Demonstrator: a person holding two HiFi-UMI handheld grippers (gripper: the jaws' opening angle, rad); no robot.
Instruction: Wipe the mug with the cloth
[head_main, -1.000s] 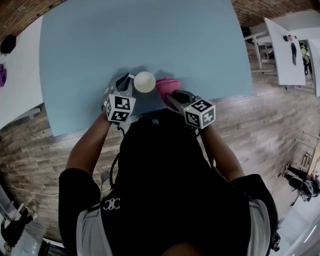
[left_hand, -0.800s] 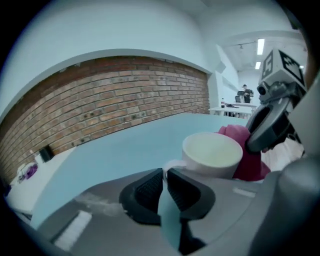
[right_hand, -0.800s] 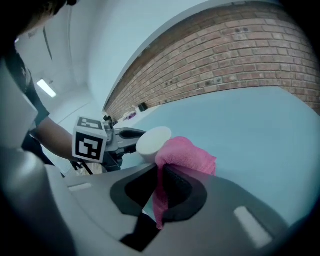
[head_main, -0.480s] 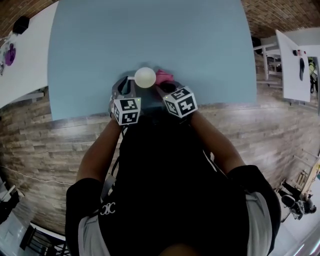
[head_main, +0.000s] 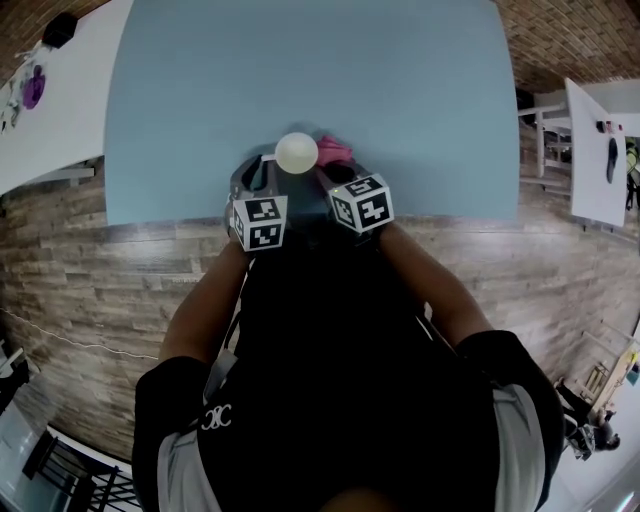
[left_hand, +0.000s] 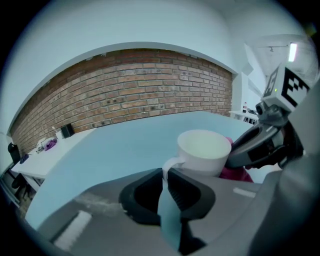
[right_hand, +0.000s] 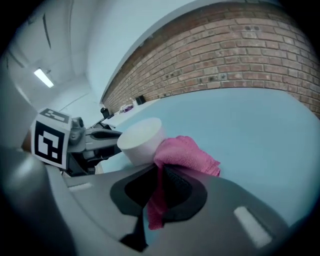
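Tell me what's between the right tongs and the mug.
The pink cloth, clamped in the right tongs, bunches against the mug; the right gripper view shows it.

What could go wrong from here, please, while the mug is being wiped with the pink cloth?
1. The left gripper holds the mug only by its thin handle; the cloth pressing on its side from the right gripper may twist it in the jaws.
2. Both work close to the table's near edge; a slipped mug might fall to the floor.
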